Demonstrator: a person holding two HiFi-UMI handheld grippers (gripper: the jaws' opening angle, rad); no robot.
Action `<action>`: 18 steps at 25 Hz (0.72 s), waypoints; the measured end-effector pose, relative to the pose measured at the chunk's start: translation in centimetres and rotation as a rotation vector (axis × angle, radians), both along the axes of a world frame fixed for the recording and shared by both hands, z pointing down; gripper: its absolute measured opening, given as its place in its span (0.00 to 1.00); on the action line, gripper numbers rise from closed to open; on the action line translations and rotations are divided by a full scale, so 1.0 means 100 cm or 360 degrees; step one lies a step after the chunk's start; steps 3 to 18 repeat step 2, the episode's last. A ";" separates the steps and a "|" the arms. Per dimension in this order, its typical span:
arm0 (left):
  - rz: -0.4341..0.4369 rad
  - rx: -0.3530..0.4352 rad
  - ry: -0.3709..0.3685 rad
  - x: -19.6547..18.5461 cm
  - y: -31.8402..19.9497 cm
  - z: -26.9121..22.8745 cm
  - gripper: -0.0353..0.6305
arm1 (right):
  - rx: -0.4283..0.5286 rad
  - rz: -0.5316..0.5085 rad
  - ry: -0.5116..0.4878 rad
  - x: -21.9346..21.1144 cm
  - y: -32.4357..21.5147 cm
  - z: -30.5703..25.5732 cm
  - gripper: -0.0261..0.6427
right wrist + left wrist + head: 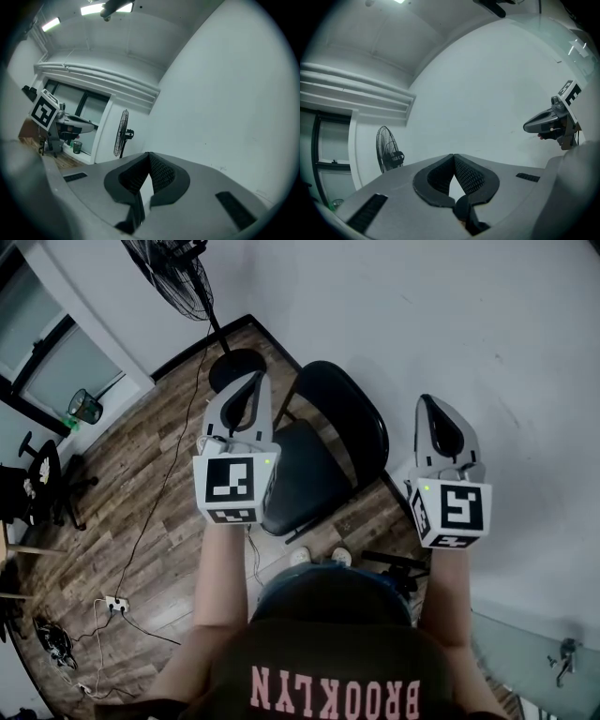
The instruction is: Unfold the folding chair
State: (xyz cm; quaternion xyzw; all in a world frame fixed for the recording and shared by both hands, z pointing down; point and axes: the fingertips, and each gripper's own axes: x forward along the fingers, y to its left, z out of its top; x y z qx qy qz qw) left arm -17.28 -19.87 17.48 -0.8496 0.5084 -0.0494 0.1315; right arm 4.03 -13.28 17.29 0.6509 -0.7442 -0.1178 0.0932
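The black folding chair stands open against the white wall, its padded seat (300, 474) level and its rounded backrest (345, 413) upright behind it. My left gripper (259, 377) hovers over the chair's left side, jaws shut and empty. To the right of the backrest is my right gripper (425, 401), also shut and holding nothing, in front of the wall. In the left gripper view the closed jaws (453, 156) point at the bare wall, with the right gripper (553, 123) off to the side. The right gripper view shows its own jaws (148, 153) closed.
A pedestal fan (173, 277) stands in the corner, its round base (234, 367) just beyond the chair. A cable runs across the wooden floor to a power strip (116, 604). An office chair (33, 479) sits at far left. My feet (319, 557) are close to the chair's front.
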 end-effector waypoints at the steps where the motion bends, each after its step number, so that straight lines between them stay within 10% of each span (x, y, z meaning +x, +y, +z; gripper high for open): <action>1: 0.0002 -0.0004 -0.0004 0.000 0.000 0.001 0.06 | -0.0006 -0.0008 0.0017 0.000 0.000 0.001 0.04; 18: 0.0003 -0.0007 -0.0008 0.001 -0.001 0.002 0.06 | -0.0011 -0.0016 0.0034 0.000 0.000 0.002 0.04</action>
